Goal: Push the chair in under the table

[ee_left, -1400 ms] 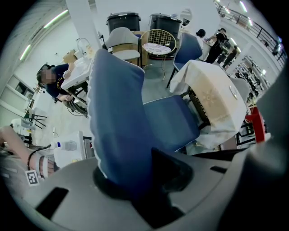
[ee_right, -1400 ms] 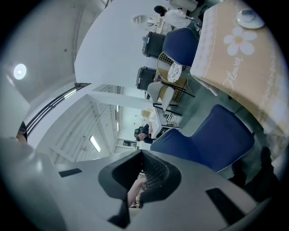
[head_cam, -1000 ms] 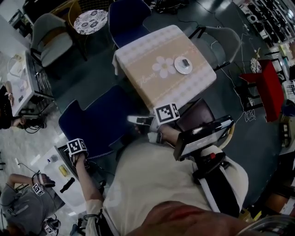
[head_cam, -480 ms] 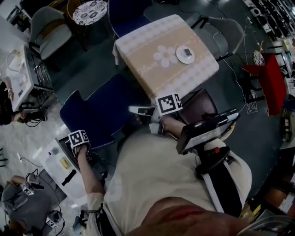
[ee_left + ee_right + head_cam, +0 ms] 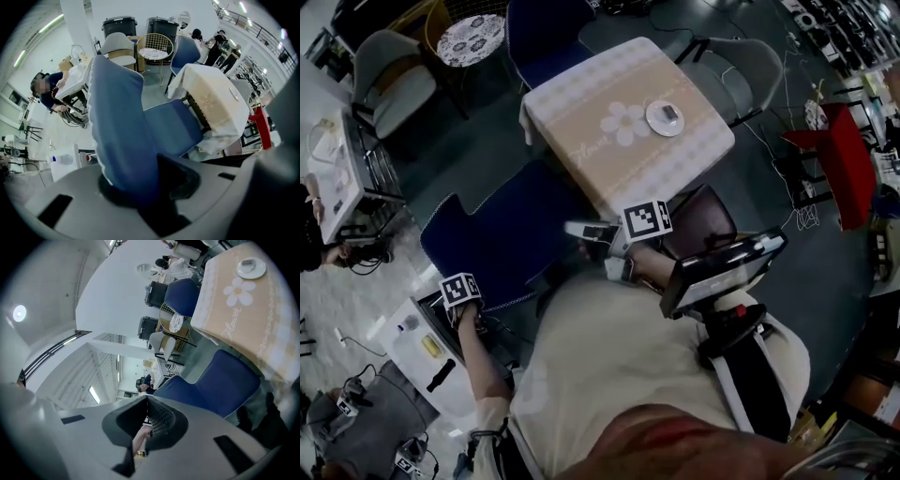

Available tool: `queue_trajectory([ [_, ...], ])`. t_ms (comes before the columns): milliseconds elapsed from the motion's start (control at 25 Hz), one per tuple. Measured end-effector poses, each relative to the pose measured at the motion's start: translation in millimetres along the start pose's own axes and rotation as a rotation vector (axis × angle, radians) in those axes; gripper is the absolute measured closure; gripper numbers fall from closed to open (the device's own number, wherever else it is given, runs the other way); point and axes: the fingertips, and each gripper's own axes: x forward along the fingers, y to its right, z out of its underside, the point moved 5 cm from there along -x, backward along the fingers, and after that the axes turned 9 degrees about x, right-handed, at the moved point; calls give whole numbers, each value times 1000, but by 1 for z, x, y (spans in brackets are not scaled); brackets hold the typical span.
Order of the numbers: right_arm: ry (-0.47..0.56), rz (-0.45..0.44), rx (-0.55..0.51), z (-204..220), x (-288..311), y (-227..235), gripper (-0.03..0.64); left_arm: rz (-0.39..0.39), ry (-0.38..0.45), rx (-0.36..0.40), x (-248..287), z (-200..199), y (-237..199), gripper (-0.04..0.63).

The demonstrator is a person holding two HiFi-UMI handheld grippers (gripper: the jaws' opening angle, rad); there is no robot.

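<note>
The left gripper [image 5: 140, 190] was clamped on the top edge of the backrest of the blue upholstered chair [image 5: 124, 136]. Only the left gripper view showed this grip, with the blue padding filling the gap between the jaws. In the head view the left gripper [image 5: 461, 302] appeared mostly as its marker cube at the chair's outer end, the jaws hidden beneath it.

The blue upholstered chair [image 5: 511, 242] stood at the near left side of the square bench [image 5: 675, 164], which was covered with a beige flower-printed cloth. In the left gripper view the front of the seat reached the cloth's hanging edge on the bench [image 5: 211, 101], while the backrest stood well out from it.

The right gripper [image 5: 144, 417] had its jaws pressed together with nothing between them, plain only in its own view. From the head view the right gripper [image 5: 583, 230] hung over the gap between chair and bench.

A white round plate [image 5: 664, 116] lay on the cloth beside the printed flower. The right gripper view showed the plate [image 5: 251, 268] and the chair [image 5: 215, 385] from low down.
</note>
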Motion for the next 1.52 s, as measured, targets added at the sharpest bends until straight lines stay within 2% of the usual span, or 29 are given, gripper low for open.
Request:
queue_trajectory([
  [440, -9, 20, -2, 2, -1, 3, 607, 34, 40, -12, 3, -11, 19, 472],
  [680, 46, 34, -17, -9, -16, 1, 607, 44, 76, -35, 4, -22, 23, 472],
  [880, 39, 43, -5, 0, -18, 5, 607, 54, 75, -53, -1, -13, 26, 472],
  [1040, 31, 30, 2, 0, -15, 4, 607, 66, 88, -30, 0, -18, 34, 472],
  [1160, 39, 64, -32, -4, -19, 10, 607, 66, 90, -16, 2, -23, 36, 472],
  [1320, 47, 29, 19, -3, -14, 9, 607, 61, 82, -15, 4, -21, 32, 472],
  [1520, 35, 33, 23, -1, -9, 11, 607, 69, 70, -5, 3, -22, 31, 472],
])
